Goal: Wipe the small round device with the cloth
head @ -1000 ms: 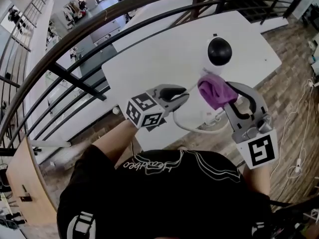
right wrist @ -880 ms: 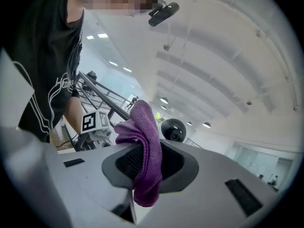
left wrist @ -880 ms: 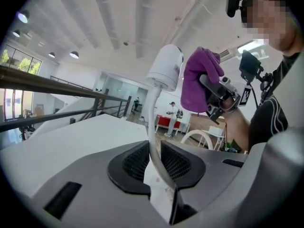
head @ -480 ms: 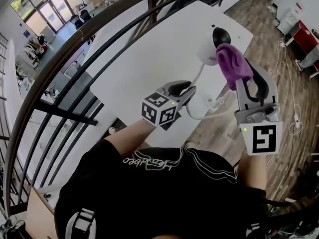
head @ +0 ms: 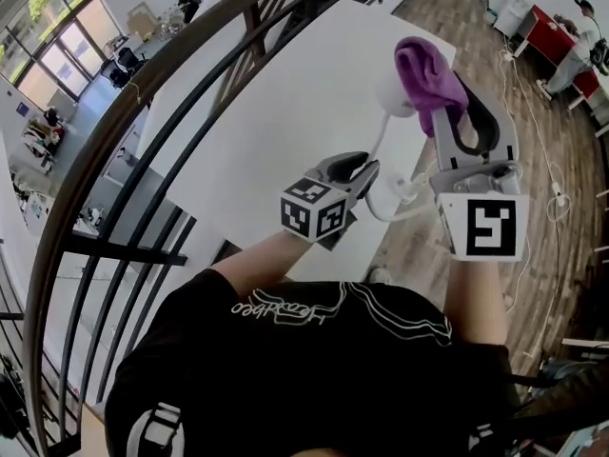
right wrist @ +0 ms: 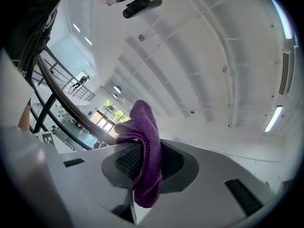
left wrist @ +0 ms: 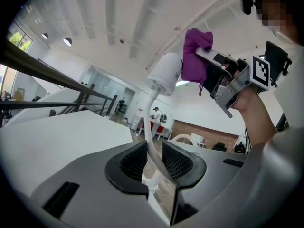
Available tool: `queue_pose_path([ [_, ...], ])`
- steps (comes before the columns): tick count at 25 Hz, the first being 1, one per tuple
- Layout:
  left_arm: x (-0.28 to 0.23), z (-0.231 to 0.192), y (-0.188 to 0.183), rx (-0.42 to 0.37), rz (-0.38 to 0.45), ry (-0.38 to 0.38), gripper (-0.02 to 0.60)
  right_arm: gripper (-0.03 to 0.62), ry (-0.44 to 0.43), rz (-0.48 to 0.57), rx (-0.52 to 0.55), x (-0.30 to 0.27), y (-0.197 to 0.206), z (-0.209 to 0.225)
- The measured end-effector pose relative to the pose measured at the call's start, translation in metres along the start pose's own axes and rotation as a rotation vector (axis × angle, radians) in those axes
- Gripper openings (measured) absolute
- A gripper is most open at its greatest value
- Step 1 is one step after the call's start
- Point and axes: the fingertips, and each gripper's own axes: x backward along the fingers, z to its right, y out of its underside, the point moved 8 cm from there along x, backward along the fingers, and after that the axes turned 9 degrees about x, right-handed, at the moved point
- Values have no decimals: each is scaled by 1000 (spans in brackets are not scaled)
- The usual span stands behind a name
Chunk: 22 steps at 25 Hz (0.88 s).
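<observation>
I've raised my right gripper (head: 440, 114), clamped on the purple towelling cloth (head: 423, 69), beside the small round white device (head: 390, 98), so wiping can start. My left gripper (head: 366, 171) has just been opening and is loose round the thin white cable (left wrist: 151, 127).

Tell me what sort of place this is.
Probably an upper gallery in an open-plan office or lab: a dark metal railing guards the edge, tall windows show on a lower floor beyond it, and a white table stands on wood flooring.
</observation>
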Motion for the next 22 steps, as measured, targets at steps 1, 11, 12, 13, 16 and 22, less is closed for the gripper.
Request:
queue_pose_path([
  [1, 0, -1, 0, 4, -2, 7, 89, 66, 4, -12, 1, -3, 0, -3],
  [11, 9, -16, 5, 22, 3, 69, 94, 66, -29, -87, 13, -30, 2, -41],
  [12, 11, -20, 7, 26, 5, 72, 94, 66, -34, -90, 16, -32, 3, -48],
  [13, 13, -22, 9, 29, 7, 74, 94, 66, -40, -92, 23, -34, 4, -54],
  [16, 10, -21, 8, 39, 9, 78, 94, 66, -56, -104, 35, -37, 6, -57],
  [22, 0, -14, 3, 50, 20, 82, 94, 66, -86, -129, 58, -38, 14, -57],
])
